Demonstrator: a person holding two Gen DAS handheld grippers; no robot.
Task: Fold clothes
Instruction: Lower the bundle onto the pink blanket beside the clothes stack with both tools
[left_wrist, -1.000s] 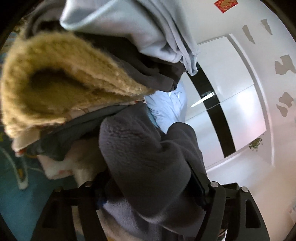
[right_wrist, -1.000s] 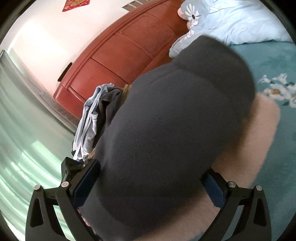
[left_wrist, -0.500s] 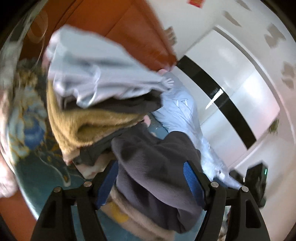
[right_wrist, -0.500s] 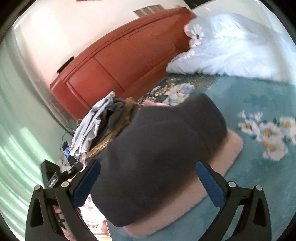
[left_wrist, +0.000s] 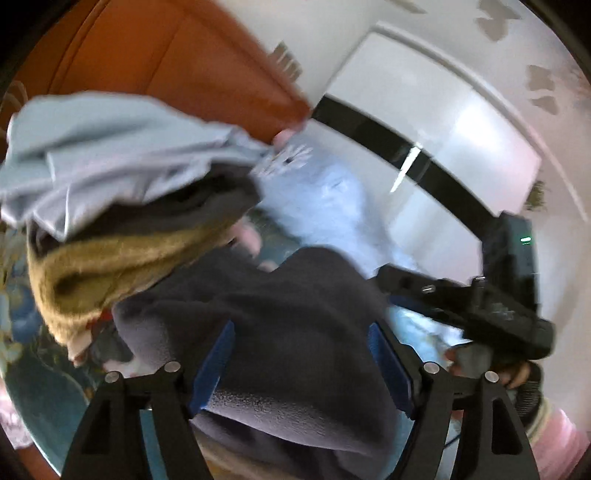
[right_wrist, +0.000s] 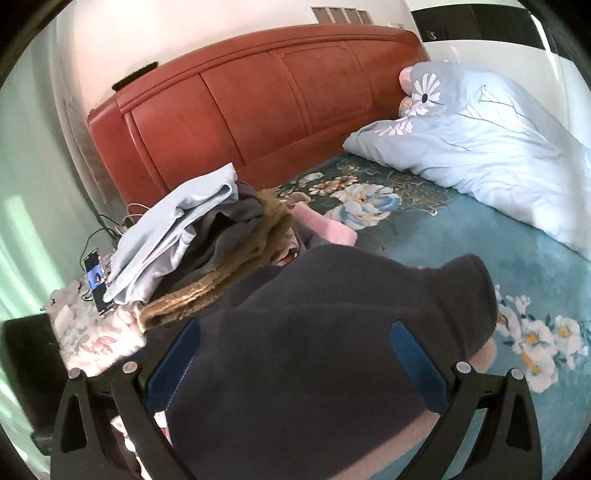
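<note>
A dark grey fleece (right_wrist: 332, 332) lies doubled over between and just ahead of both spread, empty grippers (left (left_wrist: 301, 354), right (right_wrist: 295, 362)), beside the stacked garments (right_wrist: 192, 243); any remaining folding cannot be judged.
</note>
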